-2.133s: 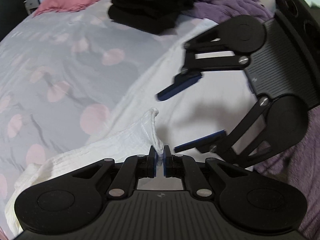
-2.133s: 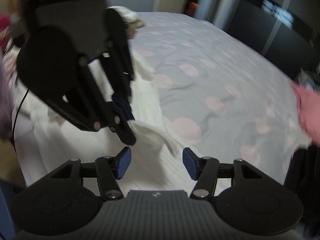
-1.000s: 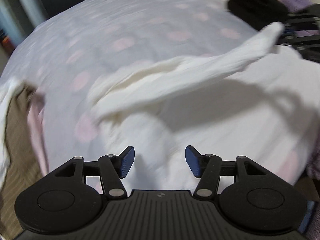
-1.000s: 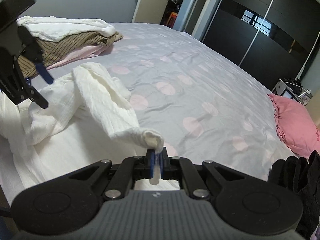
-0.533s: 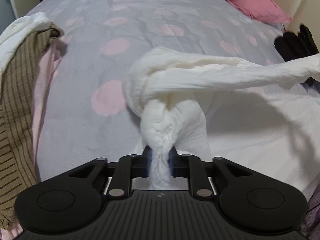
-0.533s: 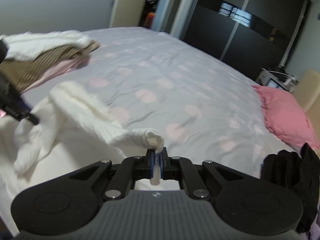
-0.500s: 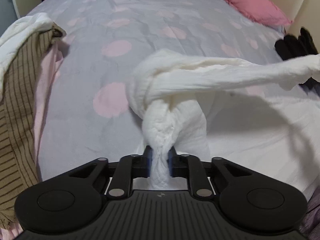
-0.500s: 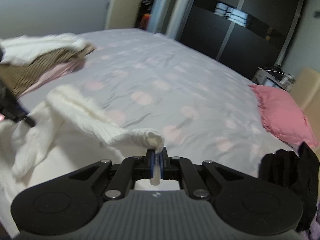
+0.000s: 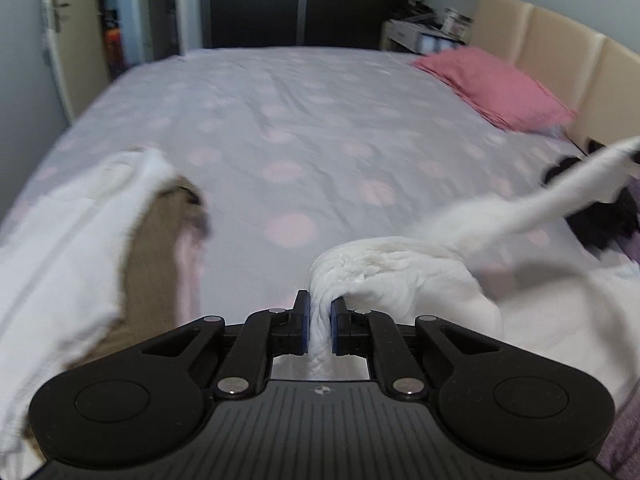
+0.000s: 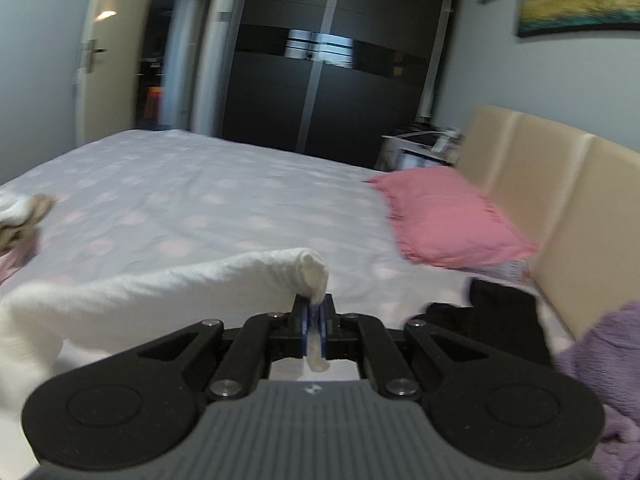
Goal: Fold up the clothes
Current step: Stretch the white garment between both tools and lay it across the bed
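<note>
The left gripper has its blue fingers clenched on a bunched end of the white garment, jaws closing the last of the way, the cloth wedged between the pads and trailing below them. From there the garment rises in a twisted rope to the right, above the bed. The right gripper pinches the garment's other end tight, a tuft poking under its fingers. The rest sags onto the dotted sheet. An unfolded pile lies left; black clothes, a purple blanket and a pink pillow lie right, by the headboard.
</note>
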Demonstrator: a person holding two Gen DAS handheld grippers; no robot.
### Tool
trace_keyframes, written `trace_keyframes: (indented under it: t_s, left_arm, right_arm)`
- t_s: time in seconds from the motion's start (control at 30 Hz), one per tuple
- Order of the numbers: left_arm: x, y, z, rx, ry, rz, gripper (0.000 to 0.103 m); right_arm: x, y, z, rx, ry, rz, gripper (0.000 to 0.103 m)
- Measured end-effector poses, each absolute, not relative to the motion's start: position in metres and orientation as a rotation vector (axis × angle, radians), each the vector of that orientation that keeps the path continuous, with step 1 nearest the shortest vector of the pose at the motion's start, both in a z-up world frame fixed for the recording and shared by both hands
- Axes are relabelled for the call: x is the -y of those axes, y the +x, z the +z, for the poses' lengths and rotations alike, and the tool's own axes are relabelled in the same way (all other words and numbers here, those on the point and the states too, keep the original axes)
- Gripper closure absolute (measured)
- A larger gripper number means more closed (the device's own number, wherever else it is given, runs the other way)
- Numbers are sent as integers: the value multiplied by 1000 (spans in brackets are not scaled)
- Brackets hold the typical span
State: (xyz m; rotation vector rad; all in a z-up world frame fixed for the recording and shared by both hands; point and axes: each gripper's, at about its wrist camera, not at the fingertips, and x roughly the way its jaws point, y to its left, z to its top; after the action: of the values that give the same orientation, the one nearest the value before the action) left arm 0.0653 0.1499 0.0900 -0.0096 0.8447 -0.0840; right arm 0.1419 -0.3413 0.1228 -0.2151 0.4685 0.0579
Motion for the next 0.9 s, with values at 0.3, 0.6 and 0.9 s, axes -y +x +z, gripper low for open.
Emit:
trace_keyframes:
  t_s: [0.3,0.6,0.9]
  left_arm:
    - [-204,80,66,-829,-102,96,96]
    - [-208,104,46,-886,-37,132,96]
    - [-206,121,22,-960,1,156,96]
  right_arm:
    - [433,184,125,-573,-174,-266,97]
    - [482,216,68,-782,-65,-355,92]
    - [453,219,12,-802,-235,-188,67]
